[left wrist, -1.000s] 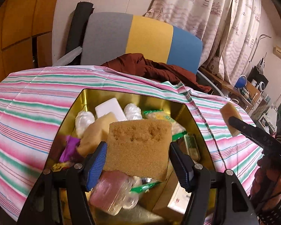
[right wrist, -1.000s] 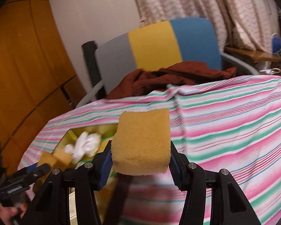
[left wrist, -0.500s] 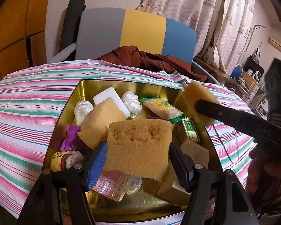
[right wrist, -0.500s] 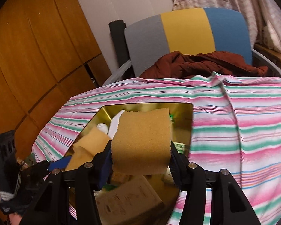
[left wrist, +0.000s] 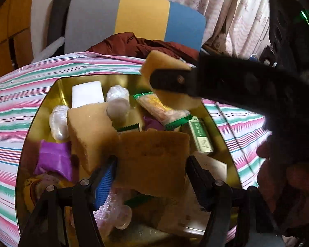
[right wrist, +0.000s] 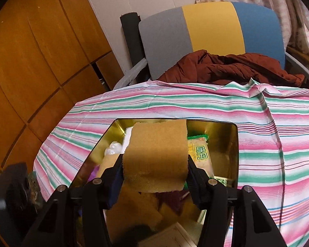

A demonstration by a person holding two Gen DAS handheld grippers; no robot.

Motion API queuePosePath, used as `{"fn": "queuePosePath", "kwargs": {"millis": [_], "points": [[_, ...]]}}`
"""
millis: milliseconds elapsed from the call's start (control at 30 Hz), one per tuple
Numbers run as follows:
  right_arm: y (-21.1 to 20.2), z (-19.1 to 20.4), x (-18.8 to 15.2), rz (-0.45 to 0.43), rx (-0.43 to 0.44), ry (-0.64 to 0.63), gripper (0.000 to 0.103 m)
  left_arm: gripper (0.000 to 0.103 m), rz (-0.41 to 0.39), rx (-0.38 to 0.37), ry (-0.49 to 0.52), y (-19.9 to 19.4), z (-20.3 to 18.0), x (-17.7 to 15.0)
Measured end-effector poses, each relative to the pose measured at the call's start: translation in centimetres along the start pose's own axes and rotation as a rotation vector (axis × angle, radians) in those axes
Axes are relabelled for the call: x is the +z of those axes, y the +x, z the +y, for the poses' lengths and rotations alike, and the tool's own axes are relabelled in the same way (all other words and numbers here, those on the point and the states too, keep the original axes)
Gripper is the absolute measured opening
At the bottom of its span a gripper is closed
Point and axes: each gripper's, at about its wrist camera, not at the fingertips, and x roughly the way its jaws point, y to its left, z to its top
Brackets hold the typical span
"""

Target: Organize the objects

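A gold tin (left wrist: pixel 51 94) sits on the striped cloth, full of small items: a loose sponge (left wrist: pixel 88 131), a white block (left wrist: pixel 87 93), wrapped candies (left wrist: pixel 117 94), a snack pack (left wrist: pixel 160 109), a green box (left wrist: pixel 199 136). My left gripper (left wrist: pixel 150 164) is shut on a brown sponge (left wrist: pixel 152 158) low over the tin's near half. My right gripper (right wrist: pixel 154 170) is shut on another sponge (right wrist: pixel 156 154) and hovers over the tin (right wrist: pixel 232 144). It also shows in the left wrist view (left wrist: pixel 175 80), above the tin's far right corner.
The table is covered by a pink, green and white striped cloth (right wrist: pixel 278 144). Behind it stands a grey, yellow and blue chair (right wrist: pixel 212 33) with a dark red jacket (right wrist: pixel 226 65). Wood panels (right wrist: pixel 31 61) are at the left, curtains (left wrist: pixel 226 10) at the right.
Both grippers have moved in over the tin with their sponges. The right gripper came from the right side of the table to above the tin. The left sponge has dropped lower.
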Motion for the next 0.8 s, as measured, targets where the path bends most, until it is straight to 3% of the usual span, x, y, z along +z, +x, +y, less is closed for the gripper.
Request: {"fn": "queuePosePath", "kwargs": {"millis": [100, 267, 400, 467, 600, 800], "points": [[1.1, -0.4, 0.3, 0.013, -0.002, 0.021, 0.073, 0.077, -0.011, 0.036, 0.014, -0.5, -0.3, -0.6], [1.2, -1.3, 0.1, 0.013, 0.018, 0.086, 0.075, 0.081, -0.023, 0.053, -0.016, -1.9, 0.5, -1.3], [-0.1, -1.8, -0.5, -0.012, 0.023, 0.106, 0.075, 0.081, -0.076, 0.041, -0.061, -3.6, 1.4, -1.8], [-0.9, -2.0, -0.9, -0.024, 0.006, 0.096, 0.073, 0.081, -0.093, 0.061, -0.074, -4.1, 1.8, -1.8], [-1.4, -2.3, -1.4, -0.013, -0.018, 0.077, 0.061, 0.081, -0.113, 0.066, -0.135, -4.9, 2.8, -1.8], [0.2, -2.6, -0.8, 0.007, -0.086, 0.029, 0.051, 0.080, -0.116, 0.078, -0.262, -5.9, 4.8, -1.6]]}}
